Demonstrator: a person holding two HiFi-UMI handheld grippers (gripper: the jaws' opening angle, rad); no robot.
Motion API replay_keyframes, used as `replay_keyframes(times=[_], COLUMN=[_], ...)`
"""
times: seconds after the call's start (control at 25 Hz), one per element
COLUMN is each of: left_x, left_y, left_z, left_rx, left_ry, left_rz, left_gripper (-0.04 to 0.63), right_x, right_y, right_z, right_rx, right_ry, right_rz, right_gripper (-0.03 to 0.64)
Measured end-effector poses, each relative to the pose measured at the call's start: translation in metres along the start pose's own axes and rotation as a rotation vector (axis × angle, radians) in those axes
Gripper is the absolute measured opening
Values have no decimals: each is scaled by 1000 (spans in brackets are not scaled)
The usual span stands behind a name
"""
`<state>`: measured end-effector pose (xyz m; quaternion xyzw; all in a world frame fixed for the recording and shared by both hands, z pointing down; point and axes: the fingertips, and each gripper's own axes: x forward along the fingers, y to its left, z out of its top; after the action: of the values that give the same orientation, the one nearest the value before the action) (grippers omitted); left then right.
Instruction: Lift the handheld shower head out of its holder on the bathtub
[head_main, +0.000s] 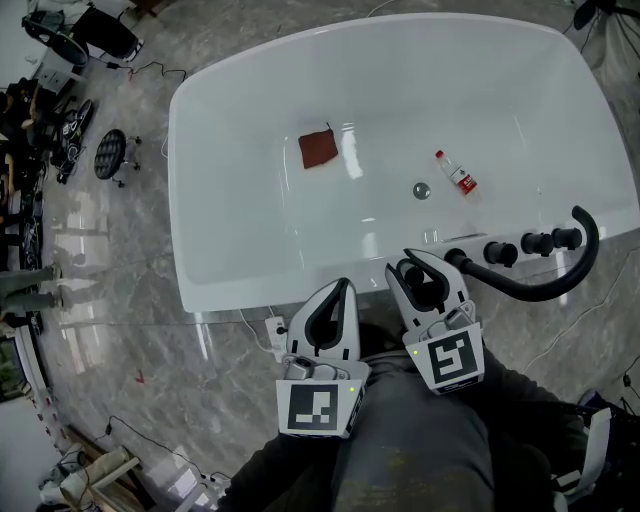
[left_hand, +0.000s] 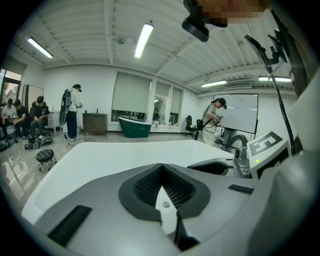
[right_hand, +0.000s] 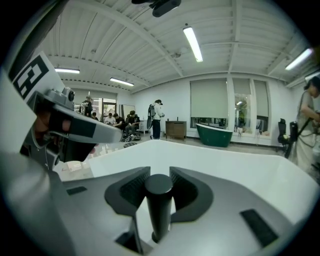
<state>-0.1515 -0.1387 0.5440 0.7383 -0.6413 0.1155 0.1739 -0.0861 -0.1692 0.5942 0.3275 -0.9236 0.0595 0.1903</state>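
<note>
1. The handheld shower head (right_hand: 159, 200) stands upright as a black cylinder at the near rim of the bathtub (head_main: 185, 150). It sits between the jaws of the right gripper (head_main: 425, 268). The holder itself is hidden beneath the gripper.
2. In the right gripper view the jaws look closed on the cylinder, with a ribbed pad against each side. The hold sits high on the handle, near its flat top.
3. The left gripper (head_main: 345, 285) hovers just beside the right one, short of the tub rim. Its jaws are pressed together and hold nothing.
4. Slip risk: the handle is smooth and round, and the pads appear to meet it only along narrow lines. A quick upward pull could probably let it slide down through the jaws and drop back.
5. Jamming risk: if the pull is not along the handle's own axis, the head may bind in its socket. That would lever against the rim.
6. Hose risk: the black hose (head_main: 560, 275) curves away to the right past the knobs (head_main: 500, 252). Once the head is raised, it would likely tug the head sideways or twist it in the grip.
7. A dropped head could strike the tub's white wall, or roll towards the bottle (head_main: 457, 173) lying inside.
</note>
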Motion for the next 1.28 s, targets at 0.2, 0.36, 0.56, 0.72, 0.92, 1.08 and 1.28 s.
replay_keyframes(times=[0.2, 0.36, 0.56, 0.72, 0.92, 1.08, 1.28], left_x=[-2, -5, -14, -27, -48, -67, -88], left_y=[1, -1, 3, -2, -7, -13, -21], left_z=[-6, 3, 14, 28, 71, 106, 133], left_rx=[-5, -4, 4, 6, 17, 17, 30], left_ry=[-14, -9, -23, -21, -34, -44, -55], left_rz=[0, -2, 17, 14, 8, 5, 6], left_gripper=[2, 2, 2, 2, 2, 2, 2], right_x=[0, -1, -4, -10, -30, -49, -70], right_y=[2, -2, 2, 7, 6, 9, 13], right_z=[1, 0, 28, 46, 93, 129, 161], right_rx=[-11, 5, -32, -36, -41, -47, -56], right_ry=[-23, -9, -70, -79, -95, -107, -127], right_rz=[9, 8, 14, 24, 14, 12, 12], right_gripper=[117, 115, 114, 114, 114, 114, 114])
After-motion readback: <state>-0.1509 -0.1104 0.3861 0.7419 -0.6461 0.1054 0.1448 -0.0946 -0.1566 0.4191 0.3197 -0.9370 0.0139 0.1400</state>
